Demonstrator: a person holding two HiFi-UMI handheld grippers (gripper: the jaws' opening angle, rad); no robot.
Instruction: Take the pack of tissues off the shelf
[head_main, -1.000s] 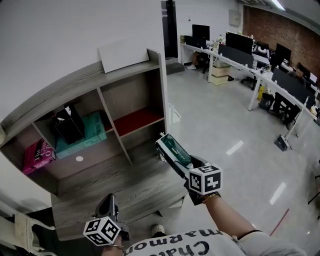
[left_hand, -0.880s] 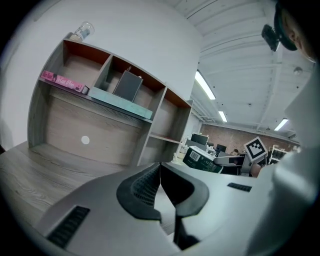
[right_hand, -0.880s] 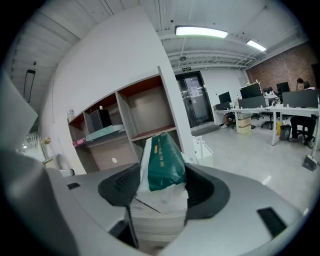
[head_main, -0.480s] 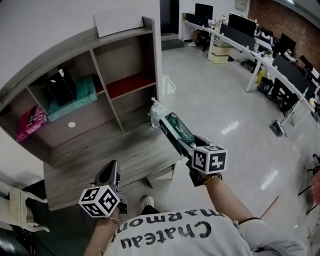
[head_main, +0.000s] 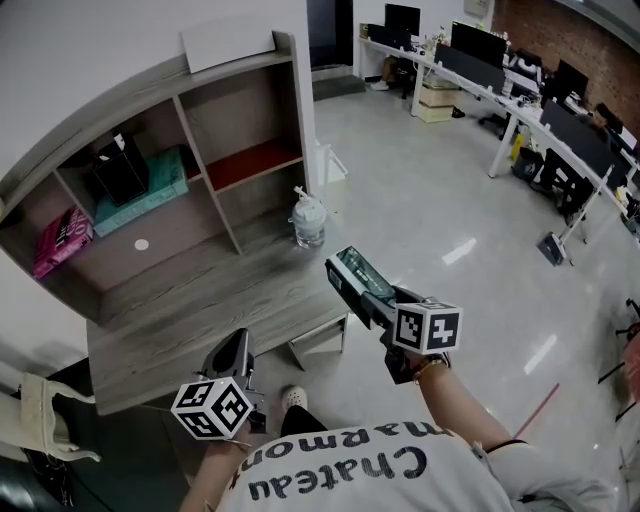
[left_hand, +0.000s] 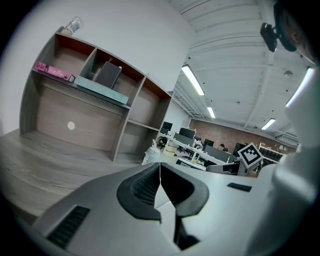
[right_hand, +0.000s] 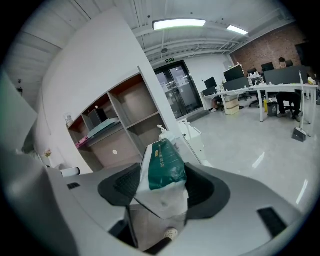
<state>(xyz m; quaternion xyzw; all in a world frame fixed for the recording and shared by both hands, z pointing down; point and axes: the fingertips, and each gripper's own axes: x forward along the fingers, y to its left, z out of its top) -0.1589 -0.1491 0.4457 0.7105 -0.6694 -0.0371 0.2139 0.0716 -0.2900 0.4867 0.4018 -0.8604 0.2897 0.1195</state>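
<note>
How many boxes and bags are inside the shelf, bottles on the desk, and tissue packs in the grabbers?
Boxes: 2, a pink box and a teal box
Bags: 1, a black bag
Bottles: 1, a clear bottle
Tissue packs: 1, a green pack of tissues
Total: 5

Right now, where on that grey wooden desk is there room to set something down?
The grey wooden desktop is bare from its front edge to the clear pump bottle at its right rear. The red-floored cubby is empty. Crowded: the middle cubby, a black bag on a teal flat box.
</note>
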